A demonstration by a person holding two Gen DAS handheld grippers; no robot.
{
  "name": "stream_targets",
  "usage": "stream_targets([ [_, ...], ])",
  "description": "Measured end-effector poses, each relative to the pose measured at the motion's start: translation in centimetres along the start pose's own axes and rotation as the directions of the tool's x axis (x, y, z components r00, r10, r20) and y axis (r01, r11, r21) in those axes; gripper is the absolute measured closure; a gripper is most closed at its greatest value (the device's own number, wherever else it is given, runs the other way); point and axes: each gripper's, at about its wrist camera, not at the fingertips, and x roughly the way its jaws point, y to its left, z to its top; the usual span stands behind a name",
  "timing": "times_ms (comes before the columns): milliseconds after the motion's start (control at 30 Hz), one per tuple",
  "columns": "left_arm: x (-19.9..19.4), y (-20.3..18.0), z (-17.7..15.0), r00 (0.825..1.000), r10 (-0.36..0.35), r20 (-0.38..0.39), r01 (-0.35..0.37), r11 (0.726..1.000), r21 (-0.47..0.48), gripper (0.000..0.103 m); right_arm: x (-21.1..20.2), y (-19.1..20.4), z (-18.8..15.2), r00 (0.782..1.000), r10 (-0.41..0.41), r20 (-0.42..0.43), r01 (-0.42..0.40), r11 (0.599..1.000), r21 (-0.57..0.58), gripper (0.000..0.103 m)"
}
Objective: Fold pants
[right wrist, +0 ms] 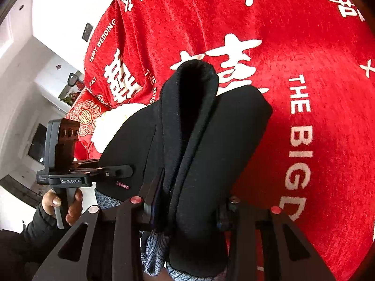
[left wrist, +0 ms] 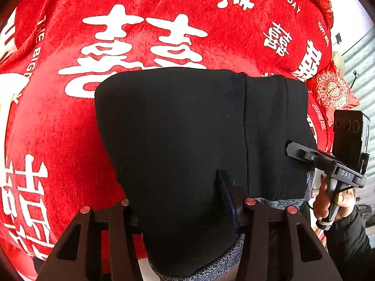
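The black pants (left wrist: 178, 126) with a grey speckled lining are folded into a thick bundle and held up over the red bedspread (left wrist: 58, 126). My left gripper (left wrist: 187, 201) is shut on the near edge of the bundle; cloth fills the gap and hides the left finger. My right gripper (right wrist: 189, 201) is shut on the other end of the pants (right wrist: 194, 140), with the folded cloth bulging up between its fingers. Each gripper shows in the other's view: the right one (left wrist: 302, 153) at the bundle's right side, the left one (right wrist: 112, 171) at its left.
The red bedspread with white characters (right wrist: 316, 70) covers the bed all around. A red patterned pillow (left wrist: 332, 91) lies at the bed's far end. White walls and furniture (right wrist: 35, 82) stand beyond the bed.
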Motion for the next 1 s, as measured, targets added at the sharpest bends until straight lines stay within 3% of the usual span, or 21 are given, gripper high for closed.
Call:
stream_targets([
  [300,-1.7,-3.4,3.3,0.998,-0.063,0.028,0.062,0.997,0.038,0.055,-3.9,0.6,2.7,0.998,-0.012,0.062,0.013,1.000,-0.008,0.067],
  [533,0.3,-6.3,9.8,0.997,-0.070,0.018,0.069,0.997,0.043,0.055,-6.5,-0.9,8.5,0.992,-0.104,0.075,0.104,0.995,0.015,0.067],
  [733,3.5,-6.5,14.5,0.999,-0.040,-0.015,0.040,0.999,0.021,0.055,-4.9,-4.2,13.1,0.988,-0.148,0.044,0.146,0.988,0.048,0.067],
  [1000,9.2,-3.8,18.1,0.994,-0.045,-0.097,0.041,0.998,-0.044,0.055,-0.4,-9.3,16.4,0.987,-0.158,-0.034,0.161,0.981,0.108,0.067],
])
